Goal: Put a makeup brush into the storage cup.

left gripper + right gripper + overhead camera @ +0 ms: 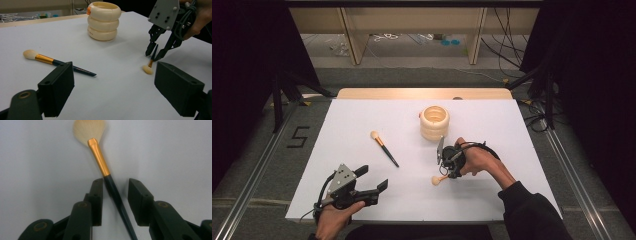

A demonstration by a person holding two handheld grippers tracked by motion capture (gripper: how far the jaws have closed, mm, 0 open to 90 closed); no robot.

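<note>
Your right gripper (443,172) is tipped steeply down over the white worktop (362,200), toward its right half and a little nearer the near edge than the far one. Its jaws straddle the dark handle of a small makeup brush (105,170). In the right gripper view there is a clear gap on one side of the handle, and the other jaw sits just beside it; whether it touches, you cannot tell from here. So the jaws are partly spread around the brush, not pinching it. The brush lies flat on the worktop, its gold ferrule and pale fan of bristles pointing away from the jaws, toward your side of the table in the high view (439,179).

Your left gripper (373,180) is held low near the near left corner of the worktop, its jaws spread wide with nothing between them.

A second, longer makeup brush (384,148) lies left of centre, well apart from both grippers, its bristle end toward the far left and its dark handle tip toward the near edge. A cream holder made of three stacked rings (434,122) stands upright past the centre, toward the far edge, with a small orange tab at its rim, near your right gripper but not touching it.
</note>
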